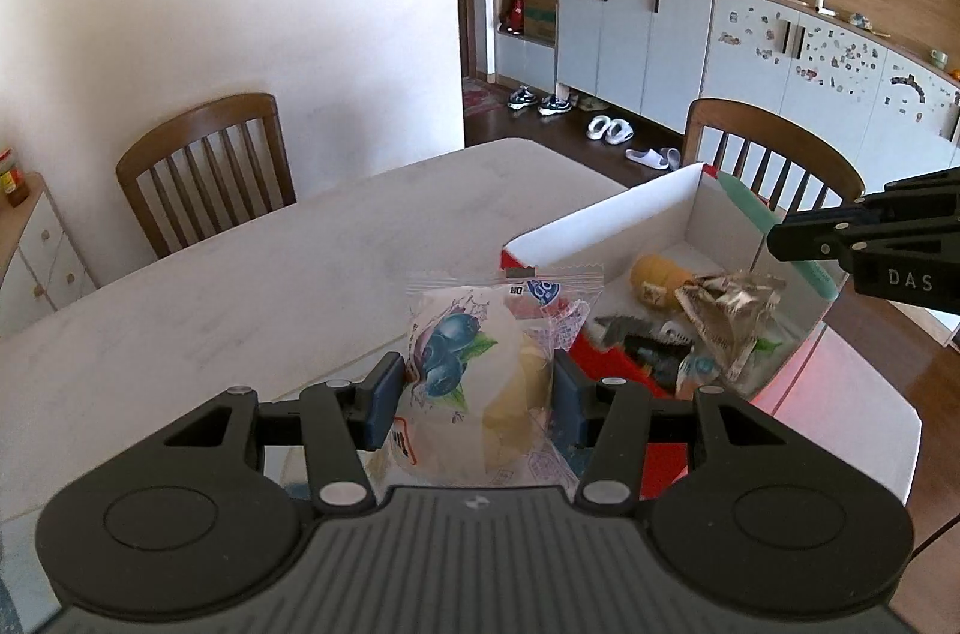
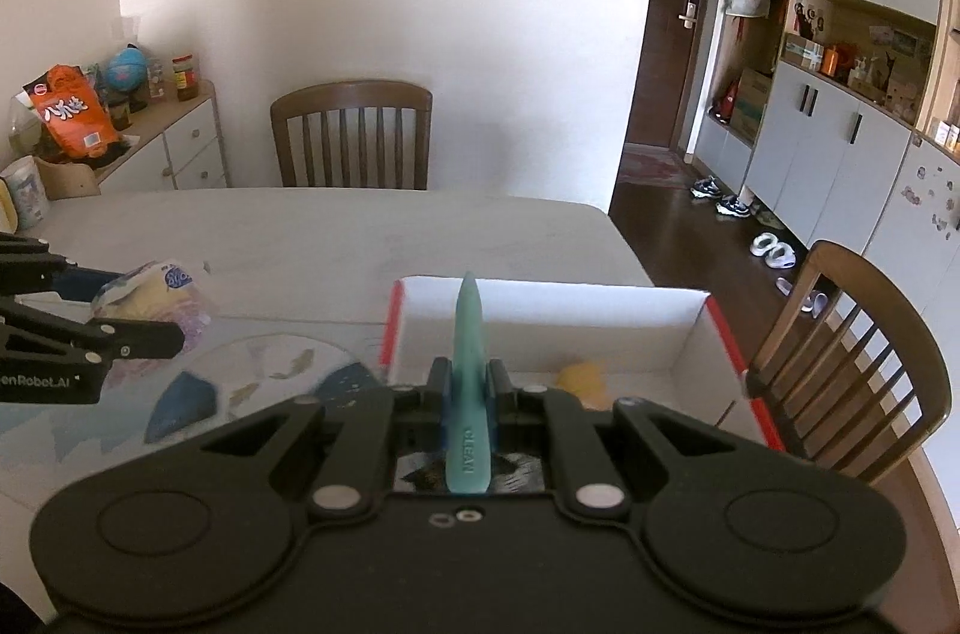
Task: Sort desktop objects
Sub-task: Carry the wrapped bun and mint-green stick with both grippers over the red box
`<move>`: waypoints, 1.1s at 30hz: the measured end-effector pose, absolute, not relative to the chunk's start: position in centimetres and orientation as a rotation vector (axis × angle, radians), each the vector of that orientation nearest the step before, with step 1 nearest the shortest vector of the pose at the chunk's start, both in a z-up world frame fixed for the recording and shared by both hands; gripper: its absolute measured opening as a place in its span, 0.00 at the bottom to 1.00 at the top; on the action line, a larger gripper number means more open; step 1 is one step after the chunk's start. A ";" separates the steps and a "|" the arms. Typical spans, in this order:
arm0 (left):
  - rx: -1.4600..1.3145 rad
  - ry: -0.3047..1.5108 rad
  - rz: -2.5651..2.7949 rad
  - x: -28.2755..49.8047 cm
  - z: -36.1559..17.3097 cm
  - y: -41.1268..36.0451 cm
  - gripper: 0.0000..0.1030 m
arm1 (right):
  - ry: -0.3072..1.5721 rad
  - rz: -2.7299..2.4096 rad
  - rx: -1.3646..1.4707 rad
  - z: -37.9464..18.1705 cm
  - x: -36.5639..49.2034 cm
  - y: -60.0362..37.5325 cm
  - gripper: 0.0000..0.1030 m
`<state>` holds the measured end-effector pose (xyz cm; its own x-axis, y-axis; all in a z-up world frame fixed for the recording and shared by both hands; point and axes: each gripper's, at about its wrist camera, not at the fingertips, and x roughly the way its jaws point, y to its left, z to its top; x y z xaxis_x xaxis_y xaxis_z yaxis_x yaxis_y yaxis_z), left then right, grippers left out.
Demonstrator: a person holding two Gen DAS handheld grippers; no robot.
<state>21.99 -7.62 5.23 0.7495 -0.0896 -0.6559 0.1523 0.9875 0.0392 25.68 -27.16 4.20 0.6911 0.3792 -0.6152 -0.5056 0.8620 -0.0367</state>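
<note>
In the left wrist view, low in the centre, the left tool [image 1: 477,397] has its blue pads pressed against both sides of a clear bread packet [image 1: 480,370] printed with blueberries and green leaves; a round blue logo sits near the top of the packet, but its lettering is too small to read. Just past it, right of centre, stands an open cardboard box [image 1: 606,226] with red outer walls and a white inside, holding a yellow bottle [image 1: 657,277], a crumpled silver wrapper [image 1: 729,316] and some dark items that cannot be made out. At the right edge the right tool [image 1: 780,238] reaches in over the box, the letters "DAS" showing white on its black body. In the right wrist view, bottom centre, the right tool [image 2: 470,382] is nearly closed, clamped on a slim teal stick [image 2: 470,364] stamped "CLEAN" that points up over the box [image 2: 558,295]. At the left edge the left tool [image 2: 135,310] carries the bread packet [image 2: 159,289], its body marked "enRobot.AI" with the start cut off. The pale bench [image 2: 300,238] stretches behind, and in the upper left an orange bag [image 2: 72,112] with white characters sits on a cabinet.
</note>
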 end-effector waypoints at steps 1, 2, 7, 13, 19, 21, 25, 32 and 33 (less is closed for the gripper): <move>0.093 0.712 -0.134 22.3 5.2 -8.1 0.49 | 0.638 0.499 -0.210 4.2 26.0 -27.4 0.10; 0.093 0.713 -0.137 22.7 5.2 -8.5 0.49 | 0.640 0.500 -0.211 4.1 26.4 -27.7 0.10; 0.093 0.727 -0.158 23.9 4.6 -10.3 0.49 | 0.652 0.502 -0.206 3.9 28.1 -29.2 0.10; 0.104 0.748 -0.194 25.4 4.0 -12.5 0.49 | 0.669 0.500 -0.200 3.3 29.8 -30.9 0.10; 0.151 0.767 -0.258 27.0 3.2 -15.3 0.49 | 0.691 0.502 -0.179 2.8 31.6 -32.6 0.10; 0.171 0.778 -0.278 27.5 2.7 -16.2 0.49 | 0.697 0.501 -0.175 2.6 32.2 -32.8 0.10; 0.198 0.803 -0.300 28.2 1.5 -17.7 0.49 | 0.715 0.505 -0.156 2.1 33.1 -33.5 0.10; 0.251 0.836 -0.321 29.5 0.3 -19.7 0.49 | 0.737 0.493 -0.140 1.2 34.4 -34.5 0.10; 0.263 0.838 -0.323 29.7 0.2 -20.0 0.49 | 0.740 0.492 -0.141 1.0 34.6 -34.7 0.10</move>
